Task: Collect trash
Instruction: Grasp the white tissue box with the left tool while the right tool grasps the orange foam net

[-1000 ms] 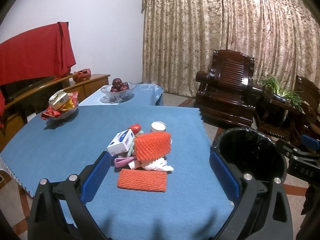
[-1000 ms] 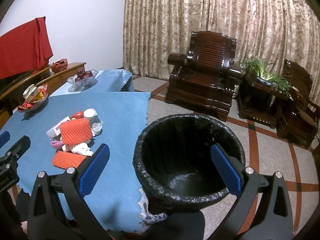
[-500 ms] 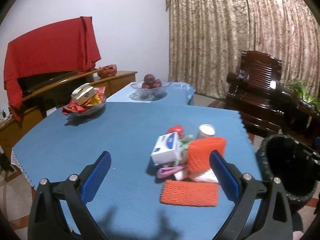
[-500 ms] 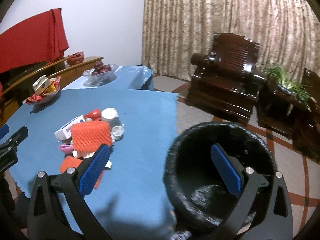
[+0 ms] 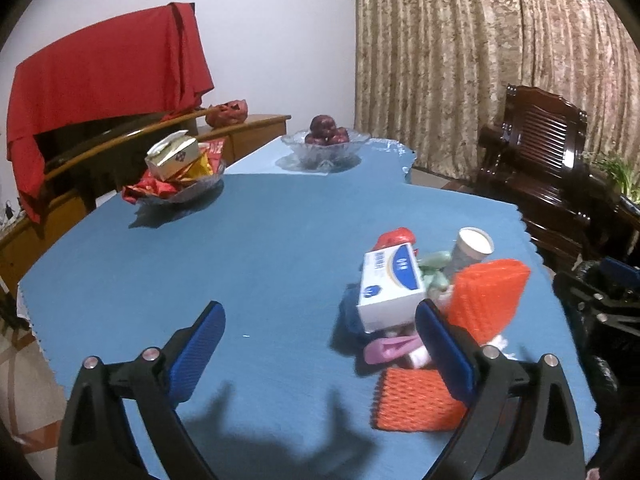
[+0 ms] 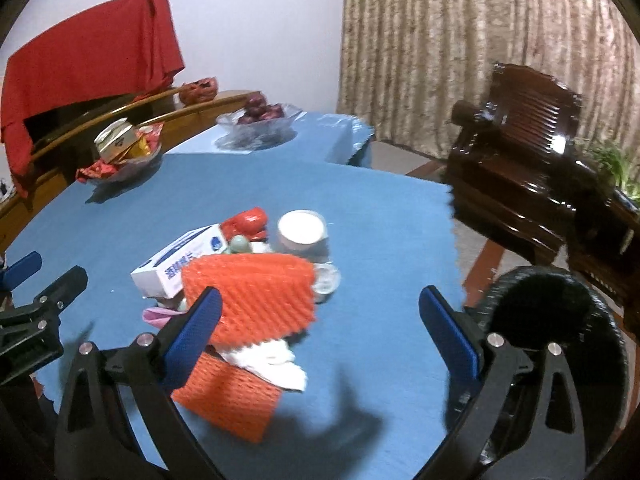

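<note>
Two orange foam nets sit in the trash pile on the blue-covered bench [image 5: 240, 248]: one foam net [image 6: 250, 296] lies arched on top of the heap, and a second foam net [image 5: 416, 400] lies flat on the cloth at the pile's 6 o'clock edge. Between them shows one crumpled white tissue [image 6: 272, 360]. One white-and-blue carton [image 5: 390, 286] leans at the pile's 9 o'clock side, with one red wrapper [image 6: 246, 222] at its 12 o'clock and one paper cup [image 6: 302, 232] at the pile's 1 o'clock. One pink scrap [image 5: 386, 350] pokes out beneath the carton. What the pale green pieces beside the cup are, I cannot tell.

One black-lined trash bin [image 6: 552, 320] stands off the bench at 3 o'clock of the pile, apart from the cloth edge.

The left hand-held gripper [image 5: 320, 352] hangs over the bench with its jaws spread wide and nothing between them; its right pad overlaps the pile's edge in view. The right hand-held gripper [image 6: 320, 336] is likewise spread apart and empty, above the pile's 5 o'clock side.

Two glass bowls stand far off at 11 and 12 o'clock: one snack bowl [image 5: 176, 184], one fruit bowl [image 5: 324, 148].
</note>
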`<state>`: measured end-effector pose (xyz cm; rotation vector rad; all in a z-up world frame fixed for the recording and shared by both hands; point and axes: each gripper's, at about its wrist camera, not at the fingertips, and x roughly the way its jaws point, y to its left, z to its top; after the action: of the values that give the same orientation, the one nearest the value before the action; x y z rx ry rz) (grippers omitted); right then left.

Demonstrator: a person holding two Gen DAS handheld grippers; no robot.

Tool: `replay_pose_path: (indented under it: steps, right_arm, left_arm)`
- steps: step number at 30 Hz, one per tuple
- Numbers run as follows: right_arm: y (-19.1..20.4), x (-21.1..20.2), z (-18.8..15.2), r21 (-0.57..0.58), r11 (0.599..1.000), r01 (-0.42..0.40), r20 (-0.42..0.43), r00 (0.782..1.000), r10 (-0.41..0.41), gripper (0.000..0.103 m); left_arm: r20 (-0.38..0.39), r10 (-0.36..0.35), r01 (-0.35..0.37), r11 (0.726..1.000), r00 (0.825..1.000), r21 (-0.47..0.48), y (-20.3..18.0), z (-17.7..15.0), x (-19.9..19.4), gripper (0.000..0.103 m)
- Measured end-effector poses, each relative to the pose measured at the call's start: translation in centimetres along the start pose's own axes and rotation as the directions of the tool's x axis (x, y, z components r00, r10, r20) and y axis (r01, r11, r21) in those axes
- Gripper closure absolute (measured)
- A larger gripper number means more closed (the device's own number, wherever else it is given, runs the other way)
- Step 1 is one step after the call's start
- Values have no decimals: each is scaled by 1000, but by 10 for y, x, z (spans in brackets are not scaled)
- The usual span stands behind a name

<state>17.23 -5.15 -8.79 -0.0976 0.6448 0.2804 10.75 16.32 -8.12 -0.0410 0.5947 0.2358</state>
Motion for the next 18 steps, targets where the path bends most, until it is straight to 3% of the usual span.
replay_pose_path:
  steps: [7,16,18]
  right_arm:
    - [22,35,-1,-40,998,-39,-45,998,37,7]
    - [27,71,-4,-64,994,-84,-111,991,76,8]
    - [27,74,-4,-58,989,-137,-126,984,129,32]
  left_arm:
    - [-18,9,-9,1000,1000,4,12,-2,15,16]
    - [-22,-10,9,1000,1000,-10,18,2,30,16]
    - [-23,-15,15,1000,1000,-12,17,5,33,16]
